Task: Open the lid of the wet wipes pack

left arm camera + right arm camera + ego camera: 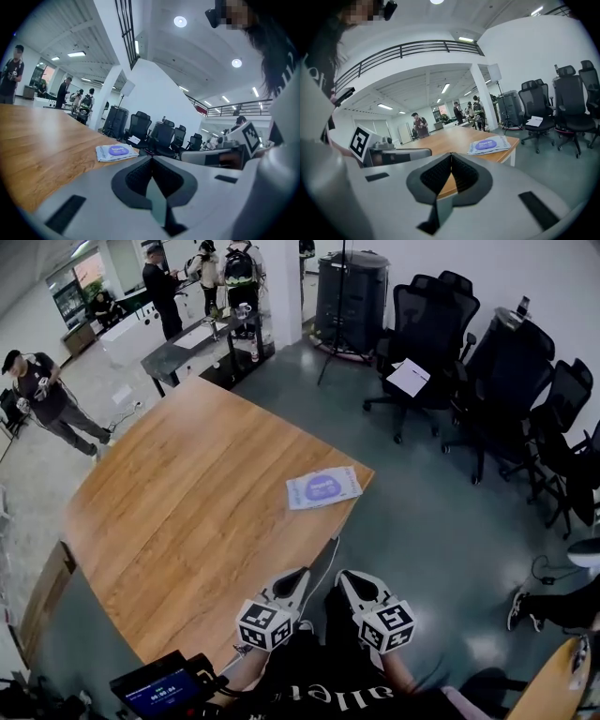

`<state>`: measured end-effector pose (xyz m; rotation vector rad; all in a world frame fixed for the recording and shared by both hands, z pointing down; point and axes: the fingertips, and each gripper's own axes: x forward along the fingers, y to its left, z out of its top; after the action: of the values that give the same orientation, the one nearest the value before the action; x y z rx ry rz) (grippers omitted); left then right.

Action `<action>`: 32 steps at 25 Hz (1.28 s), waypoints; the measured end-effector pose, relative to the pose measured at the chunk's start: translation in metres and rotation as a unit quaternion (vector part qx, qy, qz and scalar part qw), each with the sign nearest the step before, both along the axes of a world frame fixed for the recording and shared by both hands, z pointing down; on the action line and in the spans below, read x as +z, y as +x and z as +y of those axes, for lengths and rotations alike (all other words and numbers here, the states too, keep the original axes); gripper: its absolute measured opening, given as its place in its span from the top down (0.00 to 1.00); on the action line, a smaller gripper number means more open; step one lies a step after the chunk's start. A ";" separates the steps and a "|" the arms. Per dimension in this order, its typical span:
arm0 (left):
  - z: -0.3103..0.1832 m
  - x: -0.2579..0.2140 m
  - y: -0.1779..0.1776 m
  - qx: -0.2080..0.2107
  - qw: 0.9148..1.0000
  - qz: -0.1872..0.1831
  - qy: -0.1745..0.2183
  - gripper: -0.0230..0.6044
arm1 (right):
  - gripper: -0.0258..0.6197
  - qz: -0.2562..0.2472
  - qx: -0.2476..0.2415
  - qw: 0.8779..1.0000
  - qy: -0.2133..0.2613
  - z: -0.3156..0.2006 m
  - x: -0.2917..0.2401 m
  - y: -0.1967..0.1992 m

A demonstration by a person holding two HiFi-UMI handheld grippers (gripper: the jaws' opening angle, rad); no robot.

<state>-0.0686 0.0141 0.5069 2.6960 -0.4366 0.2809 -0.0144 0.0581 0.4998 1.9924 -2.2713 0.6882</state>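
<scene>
While the wet wipes pack (323, 488) lies flat near the far right corner of the bench (178, 512), its lid apparently down, no part of the task looks begun. The left gripper (300, 575) and right gripper (345, 577) hang close to the person's body, jaws pressed together on nothing, well apart from the pack.
</scene>
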 end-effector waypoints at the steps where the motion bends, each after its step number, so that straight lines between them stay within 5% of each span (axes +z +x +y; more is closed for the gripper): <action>1: -0.009 0.002 0.003 -0.006 1.000 -0.002 -0.001 0.96 | 0.94 -0.002 -0.006 1.000 -0.002 -0.010 0.003 0.004; 14: -0.122 0.021 0.061 -0.140 0.989 -0.018 -0.041 0.96 | 0.94 -0.010 -0.160 0.987 -0.031 -0.143 0.012 0.070; 22: -0.160 0.059 0.084 -0.172 0.980 -0.084 -0.061 0.96 | 0.94 -0.012 -0.227 0.972 -0.055 -0.183 0.035 0.095; 32: -0.206 0.089 0.114 -0.169 0.972 -0.153 -0.064 0.96 | 0.94 -0.010 -0.241 0.967 -0.086 -0.194 0.060 0.140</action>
<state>0.0452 -0.1916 0.5961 2.4053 -0.9214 0.6033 0.1253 -0.1362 0.5599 1.2875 -2.4633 0.8134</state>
